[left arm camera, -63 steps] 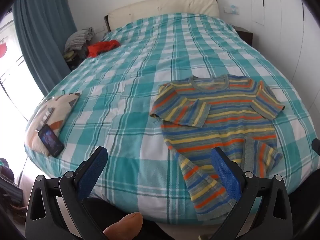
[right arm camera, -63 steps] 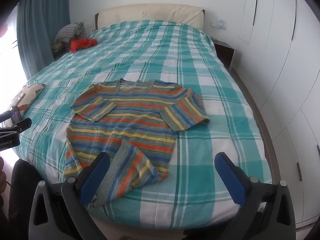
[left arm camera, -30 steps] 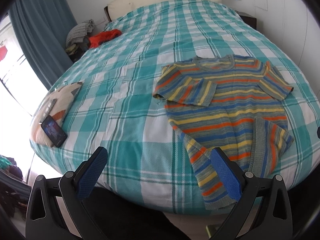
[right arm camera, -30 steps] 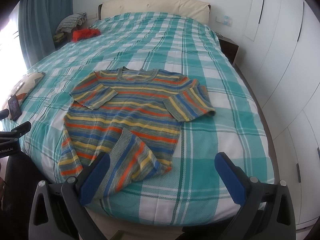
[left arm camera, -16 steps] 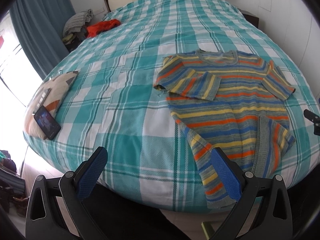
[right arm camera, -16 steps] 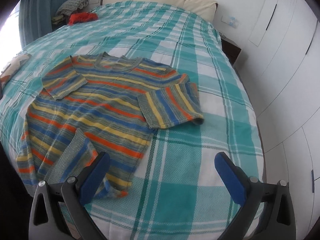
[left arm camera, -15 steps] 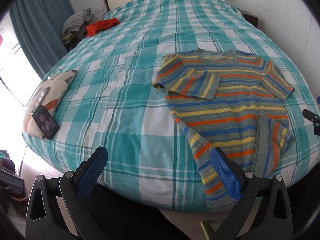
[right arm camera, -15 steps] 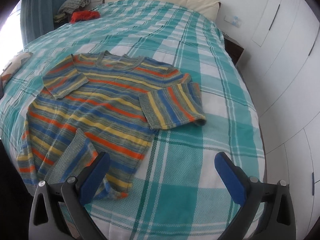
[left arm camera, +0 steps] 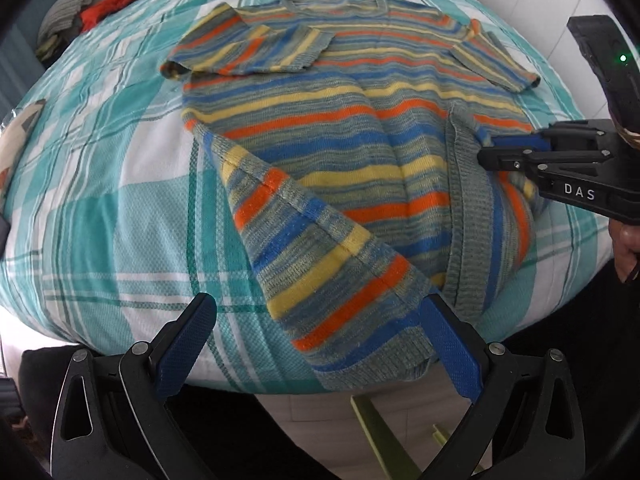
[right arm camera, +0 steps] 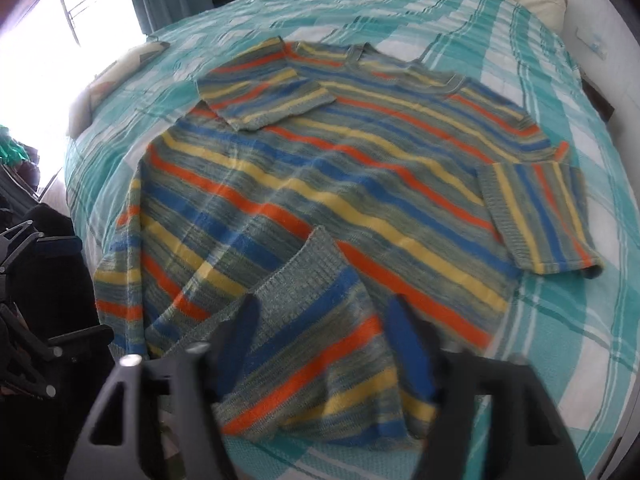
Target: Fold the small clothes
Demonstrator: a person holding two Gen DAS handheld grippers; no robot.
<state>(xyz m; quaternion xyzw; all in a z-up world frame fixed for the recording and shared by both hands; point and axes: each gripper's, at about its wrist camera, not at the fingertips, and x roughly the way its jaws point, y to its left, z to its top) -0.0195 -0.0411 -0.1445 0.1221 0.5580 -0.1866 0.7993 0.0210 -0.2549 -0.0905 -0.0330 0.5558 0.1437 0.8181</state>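
A knit sweater (left arm camera: 340, 128) striped in blue, yellow and orange lies flat on the bed, both sleeves folded in. Its near hem is turned up in two flaps. My left gripper (left arm camera: 316, 340) is open just above the near left flap; its right finger (left arm camera: 448, 348) overlaps that flap's corner. In the blurred right wrist view the sweater (right arm camera: 320, 184) fills the frame. My right gripper (right arm camera: 324, 344) is closing, with the right hem flap between its pads, which still stand apart. From the left wrist view the right gripper (left arm camera: 492, 152) reaches in from the right over that flap.
A teal-and-white plaid cover (left arm camera: 120, 220) is spread over the bed, whose near edge lies just under both grippers. A red garment (left arm camera: 112, 4) and grey clothes are at the far left corner. A cushion (right arm camera: 116, 76) sits at the left edge. A person's hand (left arm camera: 626, 248) holds the right gripper.
Both grippers have dropped toward the sweater's near hem and tipped downward. The right gripper's jaws have narrowed around the right hem flap, and that gripper now shows in the left wrist view.
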